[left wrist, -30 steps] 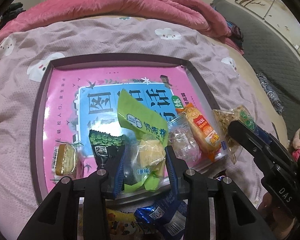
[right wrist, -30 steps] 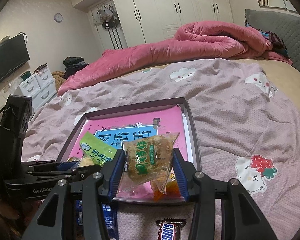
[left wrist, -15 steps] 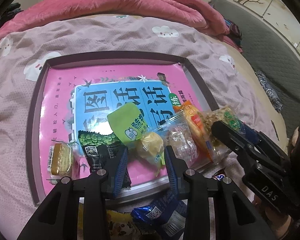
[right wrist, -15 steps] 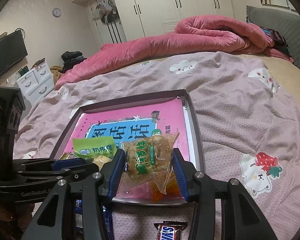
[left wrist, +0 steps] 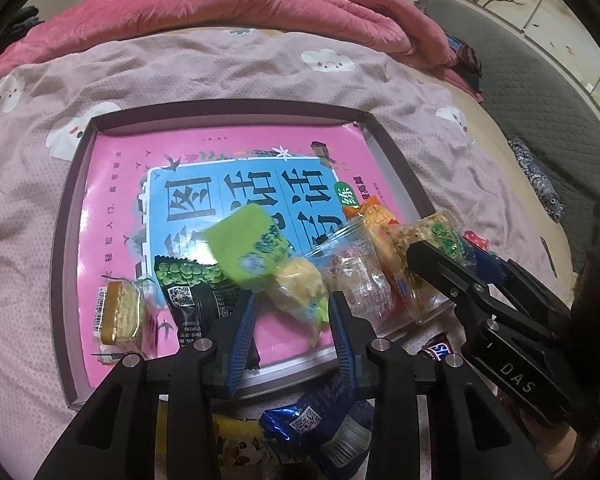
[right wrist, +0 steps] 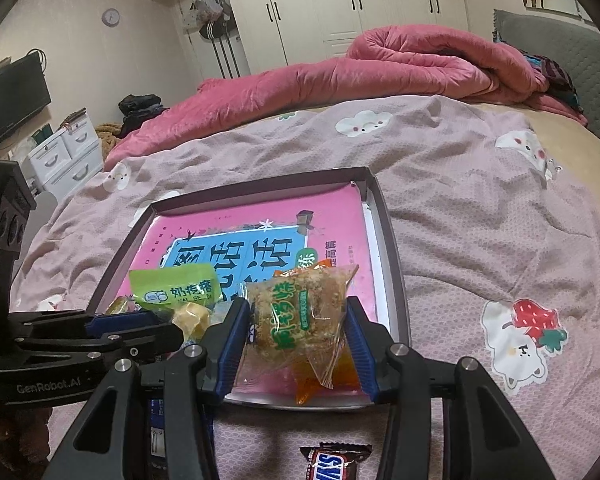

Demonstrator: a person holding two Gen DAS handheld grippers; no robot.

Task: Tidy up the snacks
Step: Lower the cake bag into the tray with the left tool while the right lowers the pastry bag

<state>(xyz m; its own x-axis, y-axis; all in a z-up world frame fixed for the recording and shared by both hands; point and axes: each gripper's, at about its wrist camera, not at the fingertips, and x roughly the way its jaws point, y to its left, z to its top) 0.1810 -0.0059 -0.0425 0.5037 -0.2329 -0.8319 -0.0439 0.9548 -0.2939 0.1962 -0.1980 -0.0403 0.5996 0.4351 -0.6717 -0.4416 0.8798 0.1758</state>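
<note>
A dark-rimmed tray [left wrist: 60,216] with a pink and blue printed liner lies on the bed. My left gripper [left wrist: 292,304] is open, and the green snack pack [left wrist: 260,248] lies tipped over on the tray between its fingers. My right gripper [right wrist: 298,312] is shut on a clear bag of brown meat-floss cake [right wrist: 300,316], held over the tray's near right corner; the bag also shows in the left wrist view [left wrist: 432,240]. In the tray lie a black pea pack [left wrist: 196,288], a wafer pack [left wrist: 118,312], a clear pack [left wrist: 360,280] and an orange pack [left wrist: 384,236].
On the pink bedspread in front of the tray lie a Snickers bar [right wrist: 332,462], a blue pack [left wrist: 324,428] and a yellow pack [left wrist: 236,444]. A rolled pink quilt [right wrist: 380,64] lies at the far side of the bed. Wardrobes and drawers stand beyond.
My left gripper has let go of the green pack, which has tipped over onto the tray, and has drawn back a little. My right gripper keeps the cake bag and has shifted slightly.
</note>
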